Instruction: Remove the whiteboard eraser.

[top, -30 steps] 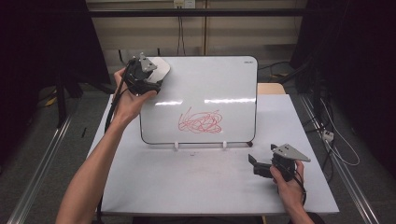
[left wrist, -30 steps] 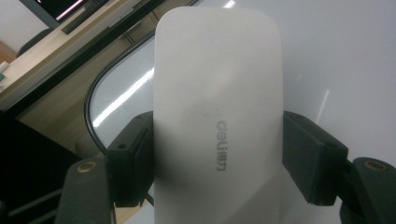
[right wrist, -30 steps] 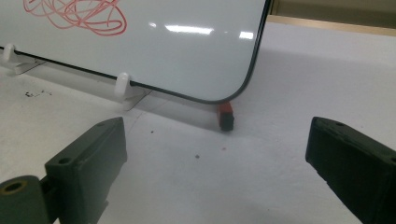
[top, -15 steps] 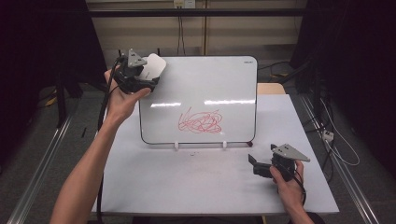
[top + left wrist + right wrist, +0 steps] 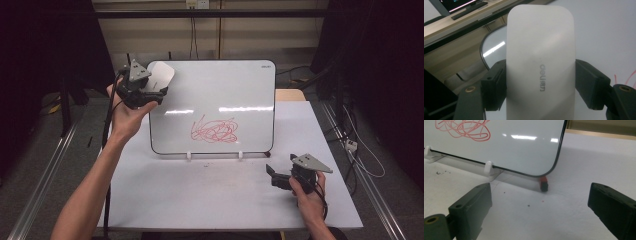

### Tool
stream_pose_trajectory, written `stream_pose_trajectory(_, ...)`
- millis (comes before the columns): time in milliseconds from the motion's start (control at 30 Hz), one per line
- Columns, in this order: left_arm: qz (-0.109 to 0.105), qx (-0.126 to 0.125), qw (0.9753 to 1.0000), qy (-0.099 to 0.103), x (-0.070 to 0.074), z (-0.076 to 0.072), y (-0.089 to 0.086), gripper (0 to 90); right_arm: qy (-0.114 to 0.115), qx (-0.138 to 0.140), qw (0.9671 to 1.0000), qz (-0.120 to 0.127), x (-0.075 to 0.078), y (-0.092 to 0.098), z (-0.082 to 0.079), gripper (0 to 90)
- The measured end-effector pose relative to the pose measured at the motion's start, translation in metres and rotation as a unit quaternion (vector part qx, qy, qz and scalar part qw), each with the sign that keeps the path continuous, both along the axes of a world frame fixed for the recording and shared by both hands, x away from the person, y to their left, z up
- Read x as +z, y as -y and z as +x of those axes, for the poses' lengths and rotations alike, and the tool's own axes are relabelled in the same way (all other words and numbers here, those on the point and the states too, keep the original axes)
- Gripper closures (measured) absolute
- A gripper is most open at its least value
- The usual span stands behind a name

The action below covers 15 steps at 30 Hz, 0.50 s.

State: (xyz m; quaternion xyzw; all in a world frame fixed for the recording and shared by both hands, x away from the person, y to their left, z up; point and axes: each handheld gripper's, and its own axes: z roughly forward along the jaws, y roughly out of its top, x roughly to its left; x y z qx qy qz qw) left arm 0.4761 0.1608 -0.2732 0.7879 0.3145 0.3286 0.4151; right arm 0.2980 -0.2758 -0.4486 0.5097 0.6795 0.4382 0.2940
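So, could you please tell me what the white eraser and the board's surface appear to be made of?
The eraser, held in the left tool, looks like matte moulded plastic: smooth rounded shell, printed grey logo. The board seems glossy, probably coated: light strips reflect sharply on it, and the red scribble sits on top.

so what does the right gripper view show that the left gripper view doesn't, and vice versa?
Right gripper view alone: the open right hand-held gripper, the whiteboard's white foot clips, and a small red and black object on the table behind the board's corner. Left gripper view alone: the left hand-held gripper clamped on a white eraser marked deli. Both: the whiteboard and its red scribble.
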Motion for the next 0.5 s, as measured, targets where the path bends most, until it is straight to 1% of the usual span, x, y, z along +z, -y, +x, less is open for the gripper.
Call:
stream_pose_trajectory(67, 0.0, 0.003, 1.0, 0.003, -0.004, -0.004, -0.001, 31.2, -0.002, 0.0, 1.0, -0.002, -0.001, 0.0, 0.0, 5.3)
stream_pose_trajectory(100, -0.003, 0.001, 1.0, 0.003, -0.005, -0.005, -0.002, 31.2, -0.001, -0.001, 1.0, -0.001, -0.001, 0.001, 0.0, 5.4)
stream_pose_trajectory(167, -0.017, 0.004, 0.9999, -0.001, -0.009, -0.005, -0.005, 31.2, 0.0, 0.0, 1.0, -0.001, -0.001, 0.001, 0.0, 5.4)
stream_pose_trajectory(233, -0.017, 0.009, 0.9998, 0.001, -0.012, -0.007, -0.006, 31.2, -0.001, 0.0, 1.0, -0.002, -0.001, 0.001, 0.0, 5.4)
stream_pose_trajectory(467, -0.017, 0.0, 0.9998, 0.005, -0.018, -0.017, -0.004, 31.2, -0.002, -0.001, 1.0, -0.001, 0.0, 0.002, -0.002, 5.2)
stream_pose_trajectory(500, -0.022, 0.001, 0.9997, 0.005, -0.019, -0.019, -0.004, 31.2, -0.001, -0.001, 1.0, 0.0, 0.0, 0.003, -0.003, 5.1)
